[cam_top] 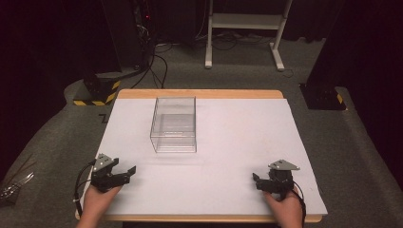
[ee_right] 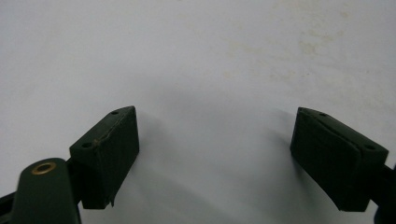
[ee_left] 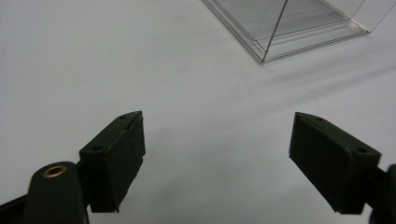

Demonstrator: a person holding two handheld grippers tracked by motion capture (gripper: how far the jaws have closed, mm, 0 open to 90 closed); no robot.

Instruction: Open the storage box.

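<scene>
Your left claw (cam_top: pixel 124 172) and right claw (cam_top: pixel 259 182) both sit spread and empty at the near corners of the desk (cam_top: pixel 237 137); its white sheet shows faint stains; a clear box (cam_top: pixel 174 124) stands left of centre; beyond lie grey carpet (cam_top: pixel 62 128), cables (cam_top: pixel 159 64), a white stand (cam_top: pixel 244 23).

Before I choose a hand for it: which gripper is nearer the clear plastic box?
Left. The left gripper sits just near-left of the clear plastic box; the right gripper rests farther away at the near-right.
</scene>
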